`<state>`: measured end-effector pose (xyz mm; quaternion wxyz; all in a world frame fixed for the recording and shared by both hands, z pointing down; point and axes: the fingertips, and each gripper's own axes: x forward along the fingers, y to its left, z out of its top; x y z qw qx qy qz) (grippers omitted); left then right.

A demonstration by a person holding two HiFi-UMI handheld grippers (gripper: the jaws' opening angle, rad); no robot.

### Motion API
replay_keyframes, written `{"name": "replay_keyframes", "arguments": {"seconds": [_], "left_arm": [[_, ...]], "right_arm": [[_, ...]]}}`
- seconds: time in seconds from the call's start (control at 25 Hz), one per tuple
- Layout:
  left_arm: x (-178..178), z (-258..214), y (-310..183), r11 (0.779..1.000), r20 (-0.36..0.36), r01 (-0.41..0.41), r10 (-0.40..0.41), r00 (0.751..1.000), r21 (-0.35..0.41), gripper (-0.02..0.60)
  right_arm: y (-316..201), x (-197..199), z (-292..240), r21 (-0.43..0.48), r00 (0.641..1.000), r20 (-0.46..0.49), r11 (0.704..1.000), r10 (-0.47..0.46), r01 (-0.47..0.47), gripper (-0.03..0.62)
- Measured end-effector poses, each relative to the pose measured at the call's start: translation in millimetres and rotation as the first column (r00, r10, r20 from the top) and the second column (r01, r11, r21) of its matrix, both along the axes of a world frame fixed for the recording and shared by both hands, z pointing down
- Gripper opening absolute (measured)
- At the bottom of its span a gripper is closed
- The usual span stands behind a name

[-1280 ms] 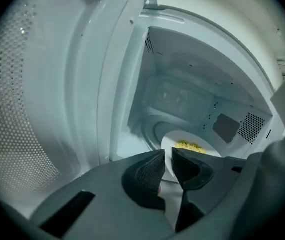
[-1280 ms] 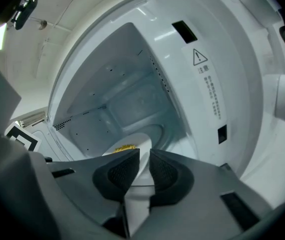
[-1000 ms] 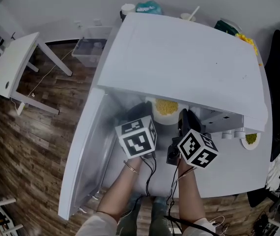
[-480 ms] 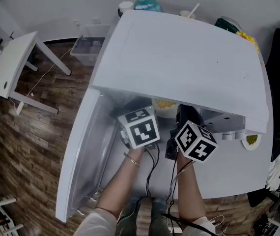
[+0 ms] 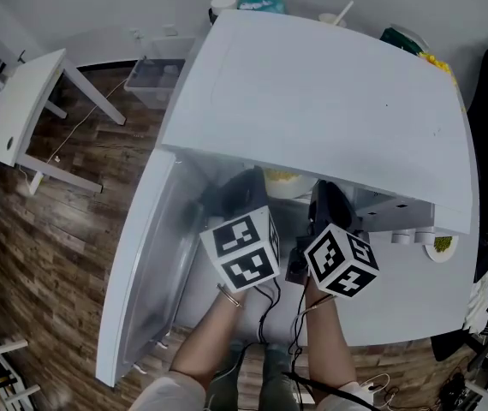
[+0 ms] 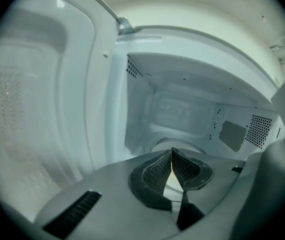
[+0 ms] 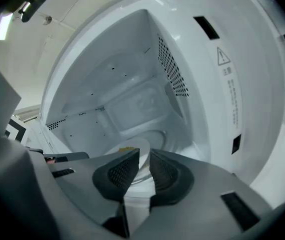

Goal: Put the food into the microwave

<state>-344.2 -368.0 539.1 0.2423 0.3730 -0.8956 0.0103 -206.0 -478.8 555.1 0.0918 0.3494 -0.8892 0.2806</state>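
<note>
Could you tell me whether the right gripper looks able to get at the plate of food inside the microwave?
Yes, it seems so: the door stands open, nothing blocks the way, and the right gripper seems to hold the plate between its jaws.

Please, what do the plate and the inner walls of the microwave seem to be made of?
Plate: probably glazed ceramic, perhaps melamine; it looks plain white, smooth and faintly shiny. Inner walls: likely painted sheet metal with a glossy white finish; they show soft reflections and punched vent holes.

White plate (image 7: 142, 154) of yellow food (image 7: 126, 148) — level, just inside the open-doored microwave (image 5: 312, 101)
</note>
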Motion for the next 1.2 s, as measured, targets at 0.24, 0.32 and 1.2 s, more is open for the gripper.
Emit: {"name": "replay_keyframes", "arguments": {"seconds": [0.24,0.32,1.2], "left_arm": [[23.6,0.7,33.9,1.0,-0.003,-0.003,0.003,1.0,0.013,0.31],[35.1,2.4,45.5,1.0,-0.014,-0.028,0.028,0.999,0.014,0.31],[171.6,-126.0,178.7,0.983,0.091,-0.185,0.183,0.979,0.007,0.311]], "right_arm": [[22.6,16.9,-14.0,0.097,0.999,-0.019,0.994,-0.038,0.04,0.057],[33.4,24.5,-17.6,0.139,0.997,-0.036,0.988,-0.064,0.068,0.046],[203.2,137.8,-136.9,0.352,0.957,-0.203,0.897,-0.206,0.268,0.018]]}}
